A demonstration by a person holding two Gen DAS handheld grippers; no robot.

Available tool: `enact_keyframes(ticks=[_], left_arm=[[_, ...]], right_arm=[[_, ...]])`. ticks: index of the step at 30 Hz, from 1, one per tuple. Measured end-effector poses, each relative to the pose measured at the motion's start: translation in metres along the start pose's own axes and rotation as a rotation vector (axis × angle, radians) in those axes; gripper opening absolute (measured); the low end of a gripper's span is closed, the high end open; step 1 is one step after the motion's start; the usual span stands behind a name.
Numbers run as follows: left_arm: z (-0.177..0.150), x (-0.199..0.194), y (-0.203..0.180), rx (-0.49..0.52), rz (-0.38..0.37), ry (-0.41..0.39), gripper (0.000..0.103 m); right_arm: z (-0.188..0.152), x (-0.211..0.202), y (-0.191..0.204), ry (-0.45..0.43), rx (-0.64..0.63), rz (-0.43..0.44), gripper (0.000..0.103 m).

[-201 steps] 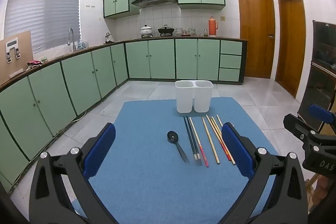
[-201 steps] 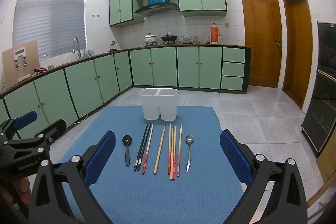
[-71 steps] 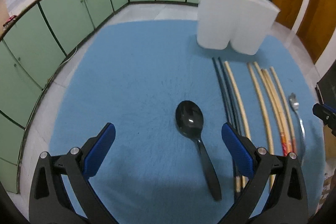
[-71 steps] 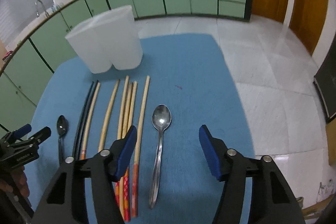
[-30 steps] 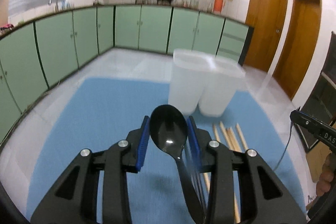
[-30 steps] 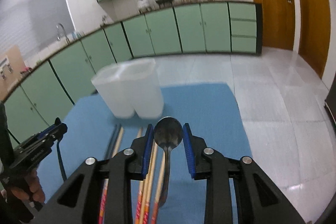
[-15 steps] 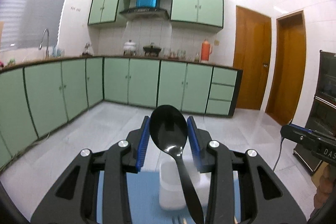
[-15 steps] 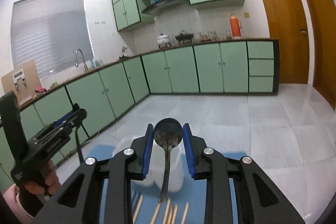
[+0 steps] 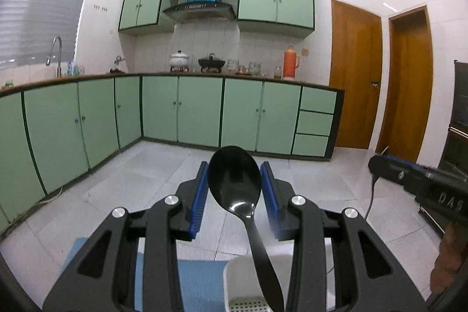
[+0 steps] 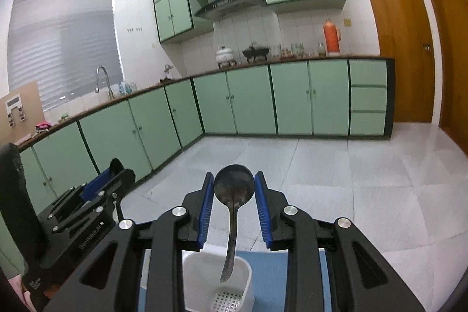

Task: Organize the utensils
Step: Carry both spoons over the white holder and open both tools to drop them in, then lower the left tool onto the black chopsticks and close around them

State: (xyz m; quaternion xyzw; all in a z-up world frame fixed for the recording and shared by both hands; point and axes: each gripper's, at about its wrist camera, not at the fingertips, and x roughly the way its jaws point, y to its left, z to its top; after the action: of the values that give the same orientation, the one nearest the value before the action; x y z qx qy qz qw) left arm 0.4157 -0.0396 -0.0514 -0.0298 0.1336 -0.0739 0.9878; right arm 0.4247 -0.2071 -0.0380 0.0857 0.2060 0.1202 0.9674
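My left gripper (image 9: 234,195) is shut on a black plastic spoon (image 9: 235,183), bowl up, handle hanging down over the white utensil holder (image 9: 234,279) at the bottom edge. My right gripper (image 10: 233,201) is shut on a metal spoon (image 10: 234,186), bowl up, its handle tip hanging just above the holder's open compartment (image 10: 245,277) with a perforated floor. The left gripper also shows in the right wrist view (image 10: 96,189) at the left, and the right gripper in the left wrist view (image 9: 415,180) at the right. The chopsticks are out of view.
The blue mat (image 9: 199,282) lies under the holder; it also shows in the right wrist view (image 10: 269,277). Beyond are grey floor tiles, green cabinets (image 9: 199,113), and wooden doors (image 9: 354,78) at the right.
Both grippers have moved further over the holder, spoons still gripped; the holder now sits directly below the hanging handles.
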Motion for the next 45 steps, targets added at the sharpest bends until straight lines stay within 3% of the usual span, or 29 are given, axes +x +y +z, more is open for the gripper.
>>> enact_keyframes(ticks=[6,9,14,22,24,28,33,39,45], left_arm=[[-0.022,0.008,0.007,0.018,-0.007,0.034,0.035],[-0.029,0.006,0.011,0.015,-0.005,0.05,0.054],[-0.027,-0.012,0.019,0.009,-0.005,0.041,0.06],[-0.022,-0.085,0.021,0.019,0.012,0.052,0.085],[-0.029,-0.109,0.021,0.017,0.023,0.081,0.088],[-0.054,-0.147,0.02,0.025,0.03,0.182,0.091],[-0.098,-0.187,0.021,0.027,0.031,0.334,0.093],[-0.137,-0.222,0.025,0.053,0.044,0.433,0.093],[-0.164,-0.243,0.031,0.046,0.057,0.495,0.093]], right_arm=[[-0.029,0.015,0.002,0.061,-0.017,0.024,0.028],[-0.038,0.013,0.002,0.084,-0.017,0.049,0.029],[-0.043,-0.007,0.005,0.064,-0.021,0.04,0.036],[-0.061,-0.086,0.013,0.007,-0.01,-0.031,0.07],[-0.073,-0.108,0.014,0.012,0.001,-0.061,0.08],[-0.104,-0.144,0.012,0.06,0.054,-0.084,0.087],[-0.152,-0.176,0.007,0.167,0.099,-0.12,0.088],[-0.209,-0.202,0.006,0.289,0.115,-0.151,0.087],[-0.245,-0.216,0.013,0.364,0.088,-0.17,0.074]])
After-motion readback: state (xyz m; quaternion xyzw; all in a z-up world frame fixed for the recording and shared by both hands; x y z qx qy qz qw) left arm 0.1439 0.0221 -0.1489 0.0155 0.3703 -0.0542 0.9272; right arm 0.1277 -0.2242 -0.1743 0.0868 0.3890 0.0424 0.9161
